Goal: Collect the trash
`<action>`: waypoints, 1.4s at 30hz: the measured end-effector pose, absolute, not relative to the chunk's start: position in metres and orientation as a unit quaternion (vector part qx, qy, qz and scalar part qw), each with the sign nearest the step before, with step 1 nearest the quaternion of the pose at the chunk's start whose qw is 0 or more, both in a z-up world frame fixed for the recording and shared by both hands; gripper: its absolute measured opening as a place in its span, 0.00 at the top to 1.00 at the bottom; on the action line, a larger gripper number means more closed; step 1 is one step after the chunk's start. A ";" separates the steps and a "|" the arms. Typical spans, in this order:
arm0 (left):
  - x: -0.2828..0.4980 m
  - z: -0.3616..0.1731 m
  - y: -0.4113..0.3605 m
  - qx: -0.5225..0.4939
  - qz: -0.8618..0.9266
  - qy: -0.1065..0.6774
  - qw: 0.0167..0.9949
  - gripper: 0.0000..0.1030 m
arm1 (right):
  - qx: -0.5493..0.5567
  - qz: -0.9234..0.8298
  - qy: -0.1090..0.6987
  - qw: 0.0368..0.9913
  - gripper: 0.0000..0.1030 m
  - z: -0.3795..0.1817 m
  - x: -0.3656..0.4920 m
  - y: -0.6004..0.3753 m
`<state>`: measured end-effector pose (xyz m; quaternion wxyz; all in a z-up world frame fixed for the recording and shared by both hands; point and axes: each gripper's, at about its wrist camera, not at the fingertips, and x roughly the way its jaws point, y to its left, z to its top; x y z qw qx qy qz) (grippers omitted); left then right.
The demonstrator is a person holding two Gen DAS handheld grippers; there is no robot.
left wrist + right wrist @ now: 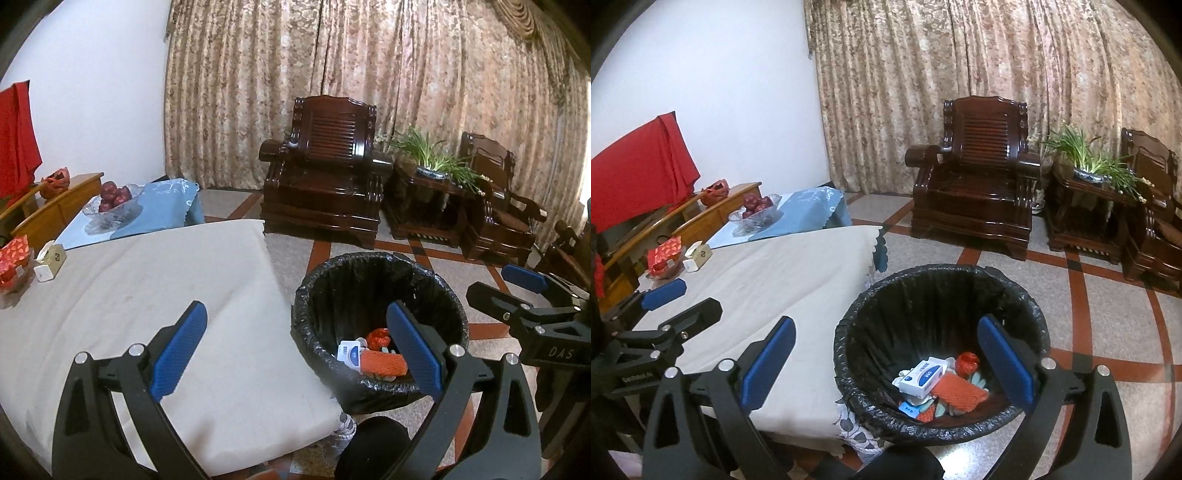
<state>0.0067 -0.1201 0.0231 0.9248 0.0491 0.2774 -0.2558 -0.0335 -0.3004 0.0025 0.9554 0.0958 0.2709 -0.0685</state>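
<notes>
Black-bagged trash bin (942, 354) sits on the floor right beside the cloth-covered surface (783, 280), with a white box (922, 376), orange netting (958, 394) and other scraps already inside. Left tool (295, 354) and right tool (886, 362) both hang with fingers spread wide, gripping nothing.

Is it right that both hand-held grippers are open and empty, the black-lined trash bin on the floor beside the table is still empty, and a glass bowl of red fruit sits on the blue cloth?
Not quite: the trash bin is not empty. The right wrist view shows a white and blue box, an orange mesh piece and other scraps inside. The rest holds: left hand-held gripper and right hand-held gripper open and empty, glass bowl on the blue cloth.
</notes>
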 end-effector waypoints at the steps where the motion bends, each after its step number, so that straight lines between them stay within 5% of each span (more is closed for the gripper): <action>1: 0.006 0.023 -0.119 0.049 -0.255 0.277 0.925 0.08 | 0.096 -0.068 0.271 0.955 0.06 0.003 -0.034 -0.300; 42: 0.004 0.028 -0.112 0.045 -0.253 0.272 0.927 0.08 | 0.093 -0.069 0.269 0.956 0.06 0.009 -0.033 -0.294</action>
